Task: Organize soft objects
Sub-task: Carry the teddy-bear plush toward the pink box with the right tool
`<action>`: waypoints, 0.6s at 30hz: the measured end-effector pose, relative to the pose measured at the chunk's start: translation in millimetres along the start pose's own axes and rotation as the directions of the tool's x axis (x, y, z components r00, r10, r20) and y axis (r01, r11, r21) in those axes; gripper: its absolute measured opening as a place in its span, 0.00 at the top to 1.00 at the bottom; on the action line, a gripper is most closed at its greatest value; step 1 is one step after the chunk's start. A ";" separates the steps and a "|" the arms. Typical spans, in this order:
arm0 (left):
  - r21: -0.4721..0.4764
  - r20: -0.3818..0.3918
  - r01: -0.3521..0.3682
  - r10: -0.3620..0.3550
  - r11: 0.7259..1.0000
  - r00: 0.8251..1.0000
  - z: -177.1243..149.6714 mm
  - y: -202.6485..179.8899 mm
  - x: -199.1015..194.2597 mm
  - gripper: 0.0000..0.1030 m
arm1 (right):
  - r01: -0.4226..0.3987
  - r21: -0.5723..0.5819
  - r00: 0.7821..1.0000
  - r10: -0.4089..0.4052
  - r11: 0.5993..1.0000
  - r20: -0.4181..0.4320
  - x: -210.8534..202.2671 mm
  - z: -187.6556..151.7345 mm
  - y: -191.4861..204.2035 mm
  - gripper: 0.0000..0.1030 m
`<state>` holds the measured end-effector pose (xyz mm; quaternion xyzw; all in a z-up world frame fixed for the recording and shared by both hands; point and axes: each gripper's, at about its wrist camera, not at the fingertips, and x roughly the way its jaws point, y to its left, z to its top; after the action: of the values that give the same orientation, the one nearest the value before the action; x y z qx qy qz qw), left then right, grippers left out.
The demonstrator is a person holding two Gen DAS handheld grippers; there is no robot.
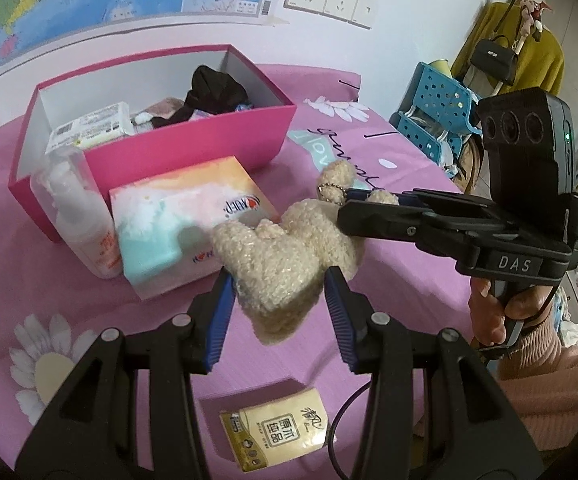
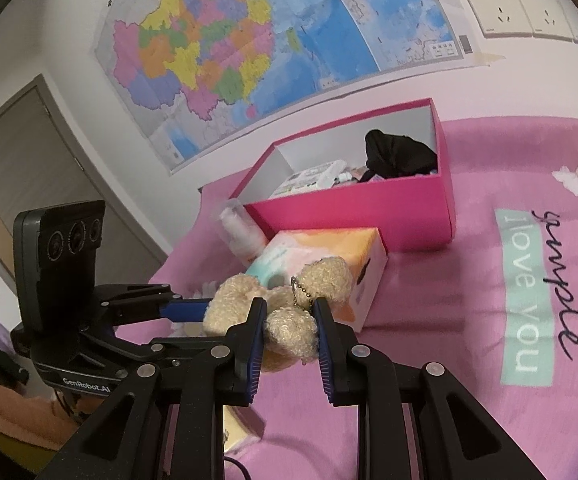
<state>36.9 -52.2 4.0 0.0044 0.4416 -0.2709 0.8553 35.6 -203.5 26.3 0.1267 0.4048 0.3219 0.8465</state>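
Tissue pack lies nearest on pink bedspread. Above it, plush toy hangs off the spread: left gripper pinches its body, right gripper narrow on a limb. Behind: tissue box w/ bottle beside, then pink box by far edge, holding black cloth.
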 end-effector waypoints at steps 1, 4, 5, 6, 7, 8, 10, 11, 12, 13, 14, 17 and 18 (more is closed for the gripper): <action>0.000 0.003 -0.003 0.003 1.000 1.000 1.3 0.1 -0.5 0.54 | 0.001 -0.003 1.000 -0.001 1.000 0.003 0.1 1.5 0.6 0.77; 0.005 0.015 -0.010 0.010 1.000 1.000 5.9 1.6 -2.6 0.54 | 0.001 -0.009 1.000 -0.001 1.000 0.012 0.3 5.6 2.2 0.77; 0.007 0.021 -0.013 0.013 1.000 1.000 7.9 2.2 -3.8 0.54 | 0.000 -0.009 1.000 0.000 1.000 0.015 0.4 7.5 2.1 0.77; 0.007 0.024 -0.014 0.014 1.000 1.000 9.2 2.7 -4.4 0.54 | -0.001 -0.010 1.000 0.001 1.000 0.017 0.5 9.0 2.1 0.77; 0.008 0.028 -0.015 0.015 1.000 0.999 10.8 3.3 -5.1 0.54 | 0.014 -0.006 0.999 -0.013 1.000 0.030 0.5 10.2 2.4 0.77; 0.008 0.031 -0.016 0.016 1.000 0.999 12.3 3.8 -5.8 0.54 | 0.013 -0.007 0.999 -0.013 1.000 0.032 0.6 11.7 1.9 0.77; 0.010 0.035 -0.019 0.019 1.000 0.999 15.2 4.6 -6.6 0.54 | 0.013 -0.010 0.999 -0.013 1.000 0.034 1.1 14.0 1.7 0.77; 0.010 0.036 -0.020 0.020 1.000 0.999 16.4 4.7 -6.8 0.54 | 0.013 -0.010 0.999 -0.012 1.000 0.036 1.3 15.6 1.3 0.77; 0.012 0.038 -0.022 0.021 1.000 0.999 17.6 4.9 -6.9 0.54 | 0.012 -0.010 0.999 -0.011 1.000 0.037 1.6 17.1 1.0 0.77; 0.013 0.040 -0.023 0.022 1.000 0.999 18.6 5.2 -7.1 0.54 | 0.012 -0.010 0.999 -0.012 1.000 0.038 1.6 18.0 1.0 0.77; 0.013 0.041 -0.023 0.023 1.000 0.999 19.5 5.4 -7.3 0.54 | 0.013 -0.011 0.999 -0.012 1.000 0.041 1.8 19.1 1.2 0.77; 0.016 0.045 -0.023 0.022 1.000 0.999 22.3 6.8 -6.8 0.54 | 0.013 -0.015 0.999 -0.013 1.000 0.045 2.2 21.9 0.7 0.77; 0.016 0.046 -0.023 0.023 1.000 0.999 23.1 7.1 -6.5 0.54 | 0.013 -0.015 0.999 -0.012 1.000 0.046 2.5 23.0 0.4 0.77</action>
<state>54.6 -48.9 21.4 0.0105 0.4198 -0.2647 0.8681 54.2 -200.5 39.6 0.1250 0.3836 0.3166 0.8585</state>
